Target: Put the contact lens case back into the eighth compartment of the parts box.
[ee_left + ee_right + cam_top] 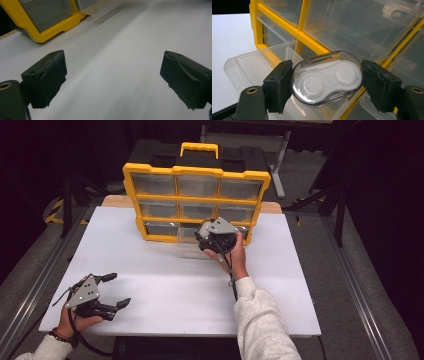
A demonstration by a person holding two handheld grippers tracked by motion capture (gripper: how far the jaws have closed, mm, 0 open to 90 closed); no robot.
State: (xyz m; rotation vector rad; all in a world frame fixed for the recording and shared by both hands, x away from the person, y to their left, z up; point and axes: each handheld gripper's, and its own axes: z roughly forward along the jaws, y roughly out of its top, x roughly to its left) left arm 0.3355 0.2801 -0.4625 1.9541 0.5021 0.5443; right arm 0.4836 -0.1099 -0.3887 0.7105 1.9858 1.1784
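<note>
A clear contact-lens case (327,78) is clamped by the right gripper (327,82) above a pulled-out drawer (254,63) at the yellow organizer's (195,200) six o'clock; the left gripper (114,291), jaws wide, is held empty.

2 black claws (111,290), grey 3-cornered plates, cables, white sleeves (262,320)

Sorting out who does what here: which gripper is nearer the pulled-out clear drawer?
Right. The right gripper hangs at the pulled-out clear drawer, jaws clamping a contact lens case. The left gripper idles near the table's front left, jaws open.
</note>
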